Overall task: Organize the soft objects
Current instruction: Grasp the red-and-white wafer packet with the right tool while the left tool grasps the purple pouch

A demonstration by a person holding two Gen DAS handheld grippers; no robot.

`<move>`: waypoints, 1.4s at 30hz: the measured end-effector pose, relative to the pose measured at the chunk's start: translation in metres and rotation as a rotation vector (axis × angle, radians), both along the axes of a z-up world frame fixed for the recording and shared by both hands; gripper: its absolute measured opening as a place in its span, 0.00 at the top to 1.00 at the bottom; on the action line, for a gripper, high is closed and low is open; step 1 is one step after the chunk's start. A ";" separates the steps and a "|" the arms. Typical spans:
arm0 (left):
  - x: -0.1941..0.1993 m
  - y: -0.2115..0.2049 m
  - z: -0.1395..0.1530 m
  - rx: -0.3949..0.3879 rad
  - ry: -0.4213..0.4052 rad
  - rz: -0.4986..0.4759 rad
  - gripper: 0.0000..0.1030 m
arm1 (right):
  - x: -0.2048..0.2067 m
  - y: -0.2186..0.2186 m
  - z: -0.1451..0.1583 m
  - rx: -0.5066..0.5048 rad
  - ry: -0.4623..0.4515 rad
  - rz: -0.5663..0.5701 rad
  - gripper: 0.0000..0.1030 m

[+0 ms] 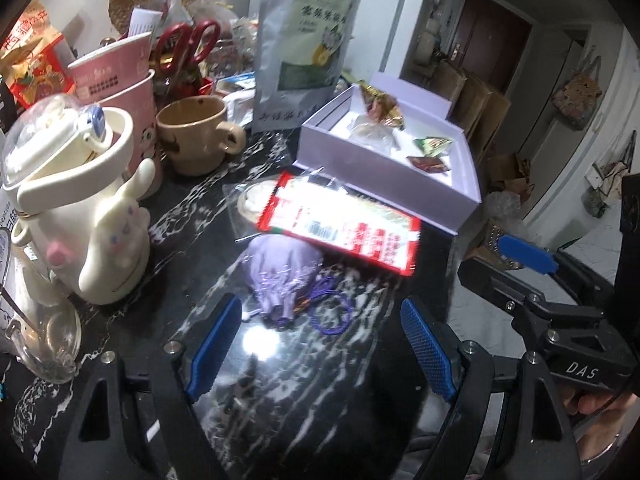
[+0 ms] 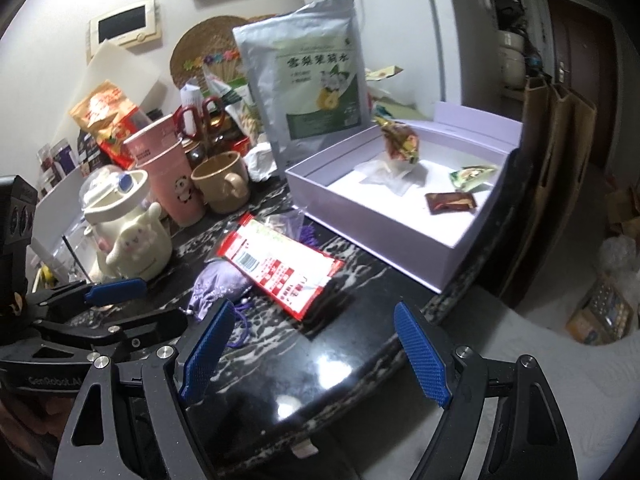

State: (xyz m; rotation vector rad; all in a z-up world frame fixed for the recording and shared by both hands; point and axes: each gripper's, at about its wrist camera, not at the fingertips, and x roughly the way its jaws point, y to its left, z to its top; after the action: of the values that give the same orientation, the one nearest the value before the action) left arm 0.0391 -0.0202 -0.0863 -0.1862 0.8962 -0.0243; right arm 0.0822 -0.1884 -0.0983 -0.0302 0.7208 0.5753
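Note:
A lilac drawstring pouch (image 1: 282,270) (image 2: 218,282) with a purple cord lies on the black marbled table (image 1: 320,360), just beyond my open left gripper (image 1: 322,316). A red and white snack packet (image 1: 348,226) (image 2: 280,266) lies partly over the pouch and over a clear-wrapped round item (image 1: 252,200). Behind them stands an open lilac box (image 1: 460,200) (image 2: 380,236) holding several small wrapped sweets and a tissue. My right gripper (image 2: 314,320) hangs open over the table's front edge, nothing between its fingers. In the right wrist view my left gripper (image 2: 116,286) shows at the left.
A cream character bottle (image 1: 80,208) (image 2: 128,236), pink paper cups (image 1: 128,92) (image 2: 168,172), a beige mug (image 1: 196,132) (image 2: 222,182), red scissors (image 1: 188,44) and a tall silver pouch (image 1: 308,36) (image 2: 308,76) crowd the left and back. A glass vessel (image 1: 44,340) sits near left. Cardboard boxes (image 2: 556,168) stand on the floor right.

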 end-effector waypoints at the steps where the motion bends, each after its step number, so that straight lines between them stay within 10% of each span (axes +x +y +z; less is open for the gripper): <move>1: 0.003 0.002 -0.003 0.008 0.012 0.007 0.20 | 0.003 0.004 -0.002 -0.008 0.001 0.010 0.19; 24: 0.032 0.043 -0.028 0.054 0.116 0.089 0.20 | 0.063 0.108 -0.050 -0.374 -0.052 0.346 0.20; 29: 0.036 0.041 -0.031 0.023 0.115 0.064 0.20 | 0.065 0.102 -0.048 -0.362 -0.052 0.324 0.51; 42: 0.060 0.023 -0.050 -0.033 0.137 -0.009 0.20 | 0.051 0.035 -0.042 -0.176 0.084 0.131 0.54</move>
State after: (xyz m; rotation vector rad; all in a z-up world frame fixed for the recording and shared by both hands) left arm 0.0992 0.0030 -0.1368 -0.2164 1.0333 -0.0346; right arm 0.1329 -0.1538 -0.1404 -0.2191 0.8543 0.6392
